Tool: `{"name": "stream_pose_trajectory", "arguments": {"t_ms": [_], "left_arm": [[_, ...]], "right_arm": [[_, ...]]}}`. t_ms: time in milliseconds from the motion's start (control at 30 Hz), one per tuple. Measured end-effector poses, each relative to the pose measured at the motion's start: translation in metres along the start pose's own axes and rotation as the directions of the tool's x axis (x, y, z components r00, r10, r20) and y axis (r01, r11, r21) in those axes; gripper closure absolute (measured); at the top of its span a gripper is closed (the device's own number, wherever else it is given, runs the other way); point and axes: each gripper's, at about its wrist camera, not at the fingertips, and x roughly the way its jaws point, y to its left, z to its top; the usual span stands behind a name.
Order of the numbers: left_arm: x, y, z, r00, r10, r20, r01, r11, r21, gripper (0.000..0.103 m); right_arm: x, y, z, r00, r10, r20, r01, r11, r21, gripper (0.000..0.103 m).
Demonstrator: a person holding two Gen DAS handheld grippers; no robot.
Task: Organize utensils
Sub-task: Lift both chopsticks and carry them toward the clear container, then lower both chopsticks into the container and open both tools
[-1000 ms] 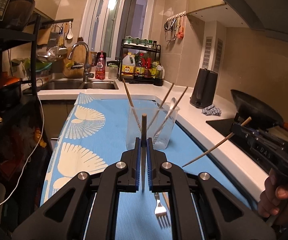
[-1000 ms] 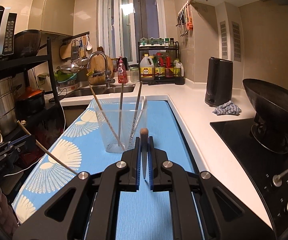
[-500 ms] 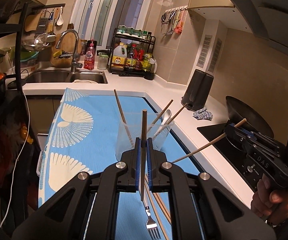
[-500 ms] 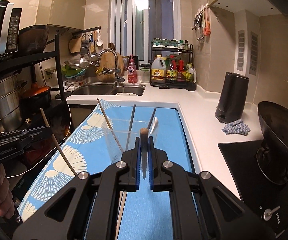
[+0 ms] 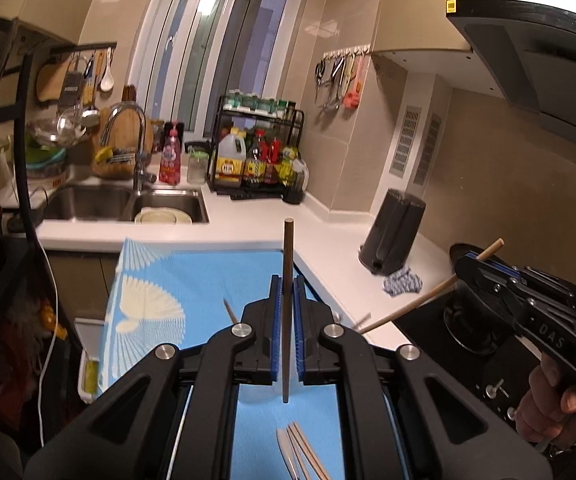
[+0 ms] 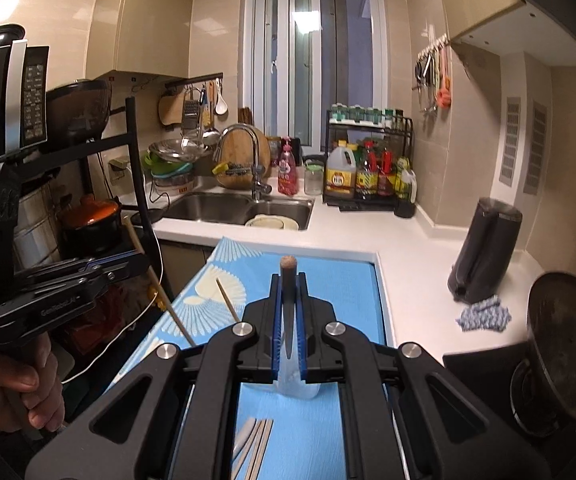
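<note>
1. The left tool (image 5: 287, 292) has its jaws pressed tight on a dark wooden chopstick (image 5: 288, 264); the stick stands nearly upright between the blue pads, one end above the jaws and the other hanging below them

2. The right tool (image 6: 288, 300) is likewise clamped on a thin stick with a rounded brown tip (image 6: 288, 266). From the left wrist view it shows as a pale chopstick (image 5: 412, 306) running slantwise through the jaws and pointing down toward the bench

3. The clear cup (image 6: 298, 382) sits on the blue cloth (image 6: 340, 284) directly below and behind both tools, mostly hidden by the fingers; the top of one stick already in it (image 6: 225, 298) pokes up to the left

4. More utensils lie flat on the cloth near the lower edge: a bundle of sticks and a pale handle (image 6: 253, 446)

5. The step in hand looks like carrying both sticks over the cup to drop them in. To do it well, I would bring each lower tip over the cup mouth before lowering, one tool at a time so the two sticks do not cross

6. Keep the left stick vertical; tilt the slanted right one more upright so it does not tip the light cup

7. Release only once a tip is well inside the rim, otherwise it may bounce out onto the cloth
</note>
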Motion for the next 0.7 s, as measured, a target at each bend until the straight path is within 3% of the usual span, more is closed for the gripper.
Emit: {"name": "stream_pose_trajectory", "arguments": {"t_ms": [167, 300, 700], "left_arm": [[0.017, 0.002, 0.025, 0.999, 0.012, 0.037, -0.013, 1.000, 0.010, 0.097], [0.044, 0.009, 0.025, 0.999, 0.025, 0.025, -0.026, 1.000, 0.005, 0.097], [0.109, 0.010, -0.032, 0.986, 0.076, -0.146, -0.065, 0.995, 0.075, 0.097]], "right_arm": [[0.021, -0.006, 0.014, 1.000, -0.021, -0.013, 0.021, 1.000, 0.003, 0.097], [0.049, -0.010, 0.007, 0.998, -0.031, -0.063, 0.031, 0.999, 0.007, 0.097], [0.126, -0.007, -0.044, 0.969, -0.007, -0.247, 0.011, 1.000, 0.015, 0.096]]}}
